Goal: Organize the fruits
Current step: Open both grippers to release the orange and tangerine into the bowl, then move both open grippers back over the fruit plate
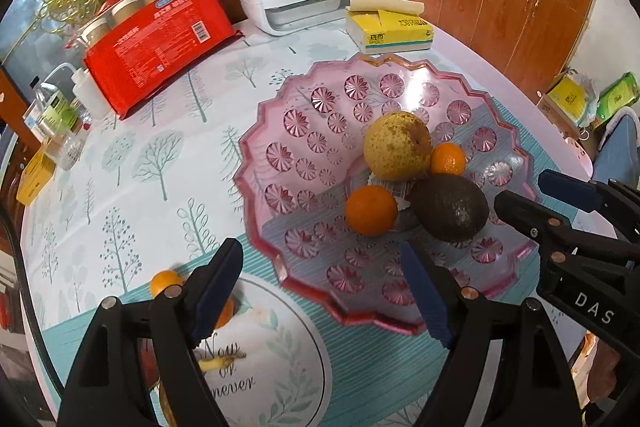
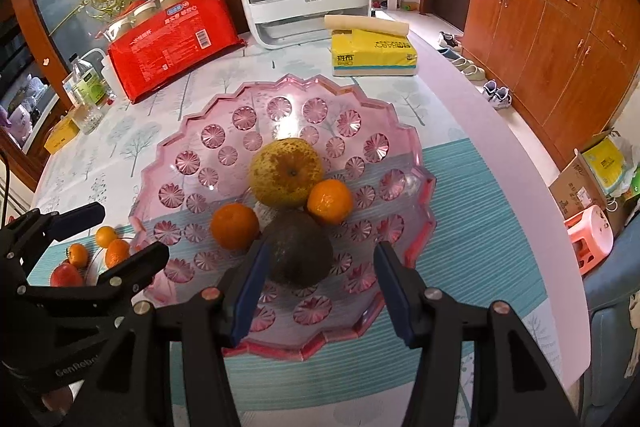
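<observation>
four fruits sat bunched at the middle of the pink dish (image 2: 416, 187): a pear (image 2: 286, 173), two oranges, one (image 2: 235, 225) left and one (image 2: 330, 201) right of it, and a dark avocado (image 2: 300, 253) nearest. the right gripper (image 2: 318, 285) hung over the avocado, jaws spread, its pads apparently clear of it, likely having set it there. the left gripper (image 1: 320, 291) was spread and empty beside the dish, probably bound for the small oranges (image 2: 112, 247) and red fruit (image 2: 66, 275) waiting on the table (image 1: 160, 147).

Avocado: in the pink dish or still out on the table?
In. The avocado lies inside the pink dish, touching the pear, with two oranges beside it.
</observation>
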`<move>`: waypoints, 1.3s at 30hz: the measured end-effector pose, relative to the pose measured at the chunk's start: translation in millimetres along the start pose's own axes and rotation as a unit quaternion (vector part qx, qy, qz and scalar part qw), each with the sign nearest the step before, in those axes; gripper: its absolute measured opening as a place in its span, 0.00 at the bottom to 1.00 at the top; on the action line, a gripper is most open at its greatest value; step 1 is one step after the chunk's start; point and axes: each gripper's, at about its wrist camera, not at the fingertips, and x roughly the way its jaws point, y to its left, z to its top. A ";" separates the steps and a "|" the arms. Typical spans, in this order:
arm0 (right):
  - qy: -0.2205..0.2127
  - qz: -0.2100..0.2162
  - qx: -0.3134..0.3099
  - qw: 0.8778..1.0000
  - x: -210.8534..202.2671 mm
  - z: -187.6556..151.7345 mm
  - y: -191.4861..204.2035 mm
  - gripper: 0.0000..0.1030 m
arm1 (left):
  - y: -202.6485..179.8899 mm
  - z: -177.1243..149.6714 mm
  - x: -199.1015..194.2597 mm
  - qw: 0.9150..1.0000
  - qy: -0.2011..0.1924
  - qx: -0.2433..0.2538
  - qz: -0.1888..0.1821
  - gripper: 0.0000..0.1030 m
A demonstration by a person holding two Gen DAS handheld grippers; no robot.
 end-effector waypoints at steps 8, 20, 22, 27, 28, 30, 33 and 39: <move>-0.006 0.005 -0.009 1.000 -18.2 -18.1 8.0 0.54 | 8.0 -25.4 -18.1 1.000 -0.001 -0.018 0.001 0.78; 0.000 0.035 -0.048 0.998 -41.4 -58.1 47.6 0.54 | 47.6 -86.8 -44.1 0.998 0.012 -0.064 0.009 0.78; 0.002 0.046 -0.054 0.997 -43.7 -62.0 57.8 0.54 | 57.8 -94.9 -50.1 0.997 0.011 -0.072 0.016 0.78; 0.004 0.076 -0.079 0.994 -50.1 -68.4 89.8 0.54 | 92.3 -115.4 -70.5 0.994 -0.001 -0.097 0.044 0.79; 0.003 0.083 -0.085 0.993 -51.3 -68.8 97.1 0.54 | 99.6 -119.2 -74.5 0.993 -0.003 -0.102 0.051 0.79; 0.004 0.093 -0.096 0.991 -52.1 -68.7 110.3 0.54 | 116.6 -128.3 -82.3 0.991 -0.004 -0.112 0.066 0.80; 0.008 0.113 -0.114 0.987 -51.3 -69.4 134.2 0.54 | 143.3 -141.8 -91.2 0.989 -0.001 -0.122 0.085 0.81; 0.033 0.140 -0.143 0.979 -38.3 -75.0 185.7 0.54 | 192.1 -164.7 -97.5 0.986 0.019 -0.129 0.100 0.81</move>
